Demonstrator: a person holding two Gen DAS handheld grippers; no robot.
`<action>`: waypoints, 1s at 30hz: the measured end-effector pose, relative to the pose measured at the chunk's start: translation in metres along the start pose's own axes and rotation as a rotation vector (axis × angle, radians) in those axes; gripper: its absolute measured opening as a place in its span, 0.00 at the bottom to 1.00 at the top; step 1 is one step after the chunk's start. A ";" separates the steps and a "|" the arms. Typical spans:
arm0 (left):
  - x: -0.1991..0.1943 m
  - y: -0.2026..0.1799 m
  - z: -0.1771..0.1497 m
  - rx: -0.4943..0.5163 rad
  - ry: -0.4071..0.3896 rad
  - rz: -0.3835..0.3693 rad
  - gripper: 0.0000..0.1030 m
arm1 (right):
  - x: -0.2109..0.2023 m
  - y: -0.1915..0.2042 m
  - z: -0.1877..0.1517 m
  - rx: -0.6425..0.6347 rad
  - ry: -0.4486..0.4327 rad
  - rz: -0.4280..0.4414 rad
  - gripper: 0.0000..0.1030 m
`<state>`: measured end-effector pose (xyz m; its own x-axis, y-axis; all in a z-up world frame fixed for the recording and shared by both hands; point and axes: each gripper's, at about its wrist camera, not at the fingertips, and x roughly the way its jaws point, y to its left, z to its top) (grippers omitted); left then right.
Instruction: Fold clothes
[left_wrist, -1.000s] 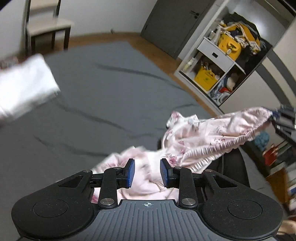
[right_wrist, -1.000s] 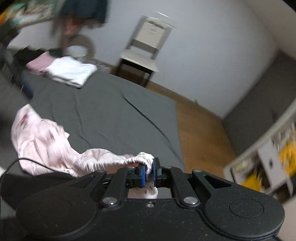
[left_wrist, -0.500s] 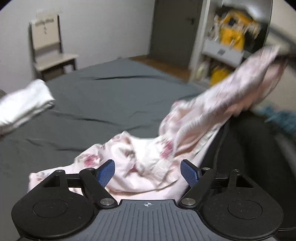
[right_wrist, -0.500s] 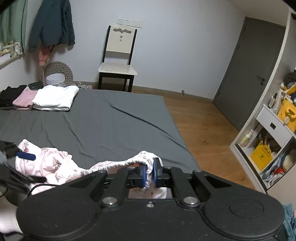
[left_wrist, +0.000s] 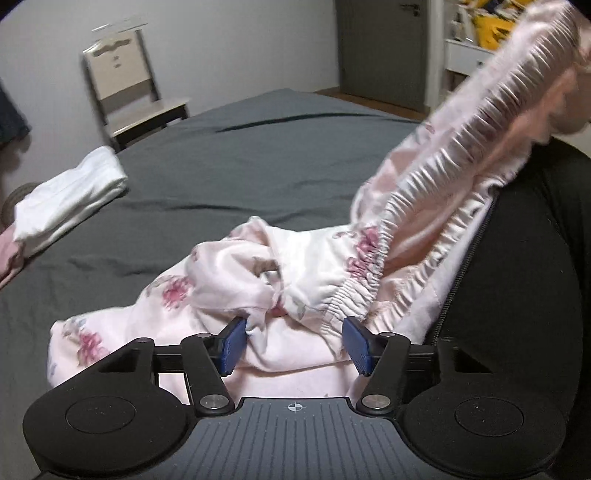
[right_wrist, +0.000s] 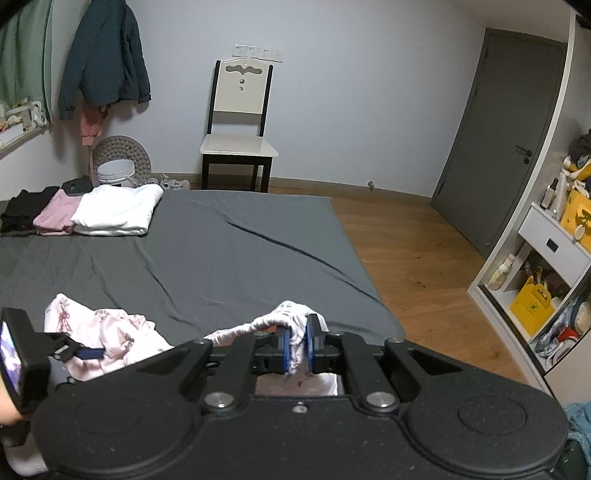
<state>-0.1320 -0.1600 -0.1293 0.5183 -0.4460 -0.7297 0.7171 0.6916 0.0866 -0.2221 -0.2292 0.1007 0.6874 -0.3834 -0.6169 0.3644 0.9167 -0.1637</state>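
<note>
Left wrist: left gripper (left_wrist: 293, 345) jaws spread wide around the bunched floral pyjama bottoms (left_wrist: 295, 273), near on the grey bed (left_wrist: 229, 162). Right wrist: right gripper (right_wrist: 296, 349) jaws clenched on the lifted waistband (right_wrist: 284, 317).

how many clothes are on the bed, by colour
white folded: 1
plain pink folded: 1
black: 1
pink floral garment, shut in the right hand-held gripper: 1
total: 4
</note>
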 end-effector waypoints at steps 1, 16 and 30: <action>0.000 0.002 0.001 0.003 -0.004 -0.028 0.56 | 0.001 0.000 0.001 0.001 0.000 0.001 0.08; 0.002 0.004 0.008 0.136 -0.020 -0.145 0.56 | 0.009 0.001 0.010 -0.007 0.013 0.009 0.08; -0.003 -0.019 0.001 0.204 -0.075 0.239 0.34 | 0.013 0.004 0.011 -0.015 0.026 -0.006 0.08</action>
<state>-0.1464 -0.1722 -0.1286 0.7104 -0.3308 -0.6212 0.6461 0.6565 0.3892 -0.2049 -0.2316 0.1004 0.6690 -0.3856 -0.6354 0.3586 0.9163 -0.1785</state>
